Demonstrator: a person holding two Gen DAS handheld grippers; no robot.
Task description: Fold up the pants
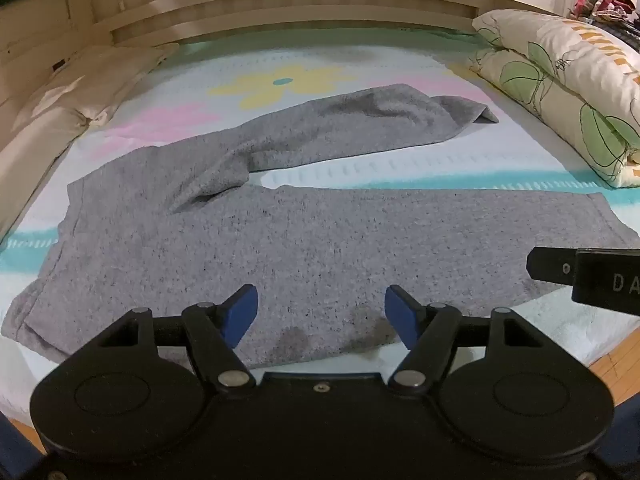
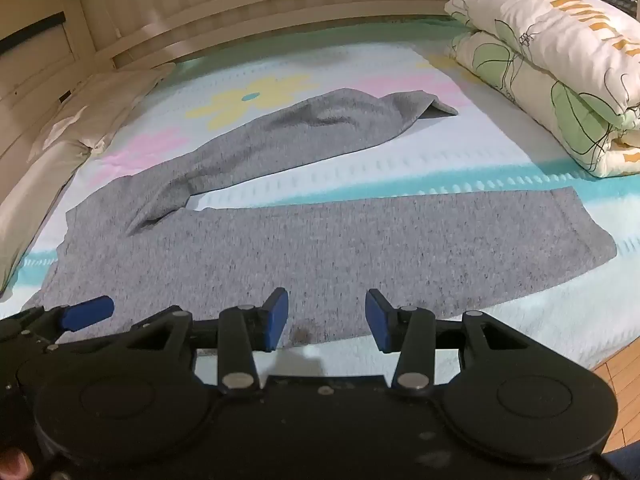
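Note:
Grey pants point(image 1: 280, 248) lie spread on the bed, waistband at the left, near leg flat toward the right, far leg point(image 1: 360, 128) angled away and rumpled. They also show in the right wrist view point(image 2: 320, 248). My left gripper point(image 1: 321, 312) is open and empty, just above the near edge of the near leg. My right gripper point(image 2: 327, 320) is open and empty, over the same near edge. Part of the right gripper point(image 1: 592, 280) shows at the right of the left wrist view; a blue pad of the left gripper point(image 2: 86, 312) shows at the left of the right wrist view.
The bed has a pastel flowered sheet point(image 1: 280, 80). A folded floral quilt point(image 1: 568, 88) lies at the right, also in the right wrist view point(image 2: 552, 72). A cream pillow point(image 1: 60, 108) lies at the left. A slatted headboard point(image 1: 280, 0) stands behind. Wood floor point(image 2: 624, 368) shows at the near right.

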